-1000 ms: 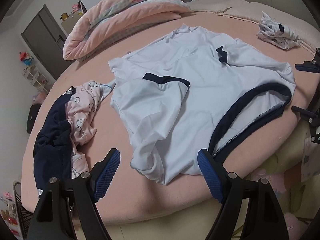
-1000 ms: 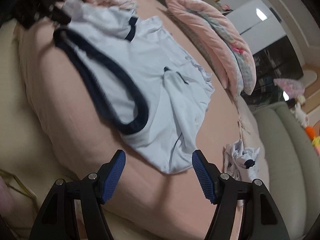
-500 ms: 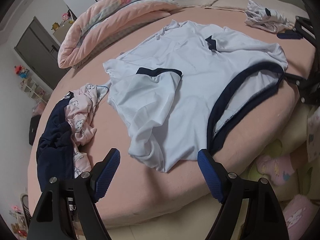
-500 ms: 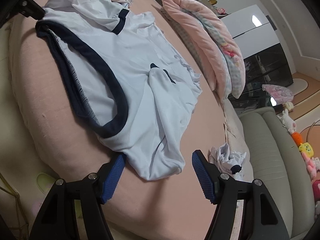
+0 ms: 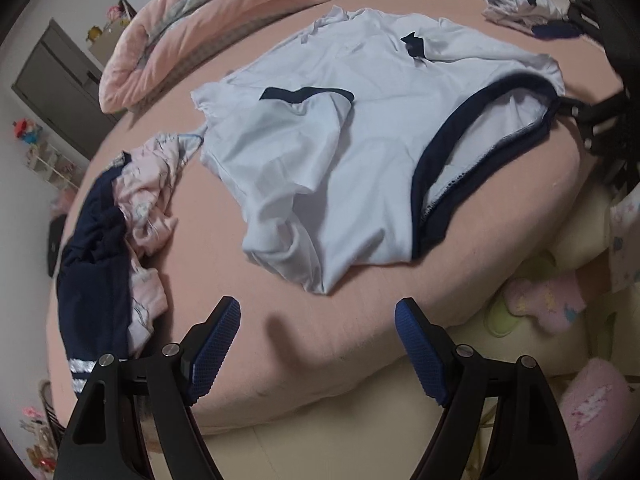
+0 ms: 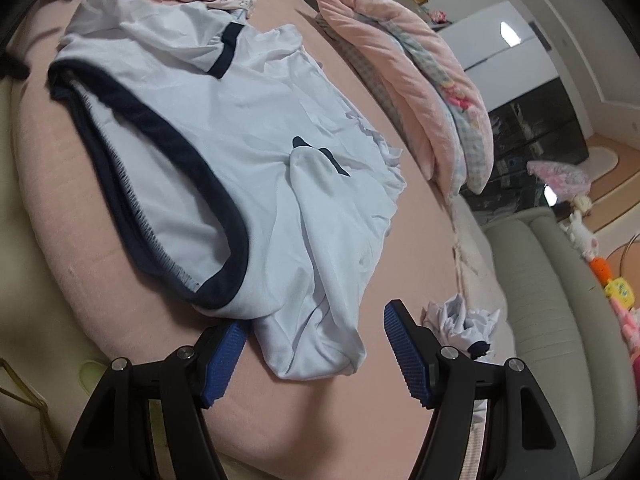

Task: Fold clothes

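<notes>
Both claws stand with jaws spread and nothing clamped. Left gripper, at the bottom of its view, hangs over bare pink sheet just short of the white shirt, which fills the middle of that frame, lying rumpled on the round bed. Its navy-trimmed neck opening sits at the right of the frame and a navy-cuffed sleeve lies folded across the body at upper centre. Right gripper, at the bottom of its own view, straddles the near corner of the shirt: the bunched fabric lies between the blue pads, the left pad tucked against the cloth by the navy trim, the right pad apart from it, so no grip. At the left of the left-wrist view lies a heap of pink printed and navy clothes. A crumpled white garment rests just beside the right pad in the right-wrist view. A folded pink quilt lies at the upper left of the left-wrist view.
</notes>
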The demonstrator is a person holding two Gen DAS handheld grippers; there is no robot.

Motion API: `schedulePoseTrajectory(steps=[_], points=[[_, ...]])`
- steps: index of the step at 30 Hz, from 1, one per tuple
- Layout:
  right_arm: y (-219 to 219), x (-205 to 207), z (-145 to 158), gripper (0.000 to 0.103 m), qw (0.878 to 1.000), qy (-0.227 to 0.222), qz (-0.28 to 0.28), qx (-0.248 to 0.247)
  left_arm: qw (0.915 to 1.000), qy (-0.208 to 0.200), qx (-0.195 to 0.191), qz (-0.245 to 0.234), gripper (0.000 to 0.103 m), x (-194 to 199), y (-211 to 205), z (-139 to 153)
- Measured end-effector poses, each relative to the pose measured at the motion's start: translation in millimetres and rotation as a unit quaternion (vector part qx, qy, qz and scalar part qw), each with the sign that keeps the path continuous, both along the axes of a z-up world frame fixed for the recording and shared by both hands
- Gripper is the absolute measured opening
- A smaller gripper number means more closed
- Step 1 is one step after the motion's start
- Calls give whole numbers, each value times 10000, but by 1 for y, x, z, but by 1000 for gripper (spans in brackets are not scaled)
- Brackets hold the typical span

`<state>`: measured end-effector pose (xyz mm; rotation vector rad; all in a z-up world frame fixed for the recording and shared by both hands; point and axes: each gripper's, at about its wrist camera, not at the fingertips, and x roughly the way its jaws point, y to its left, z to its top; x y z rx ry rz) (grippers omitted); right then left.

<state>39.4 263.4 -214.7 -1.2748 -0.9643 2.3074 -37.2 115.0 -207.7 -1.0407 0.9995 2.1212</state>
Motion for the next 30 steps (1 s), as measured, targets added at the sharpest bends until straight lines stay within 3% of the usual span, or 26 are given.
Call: schedulePoseTrajectory(steps=[7,12,20,26,30], points=[[-2,-5,2,69,9995,251,113,125,9995,198,-53,-226,79,-1,14,1],[-2,-10,-8,69,9996,122,86,239,9986,411,-121,-303,79,-5,27,0],[1,-16,-7,69,9995,243,62,209,9984,536,-62,-176,79,-21,38,3],[-1,-15,-14,69,9987,323,137,364,9939,930,-407,-425,79,-16,44,-7],[3,-14,-15,65,9991,382,118,136,9868,1325,-658,-664,79,-5,49,-16]])
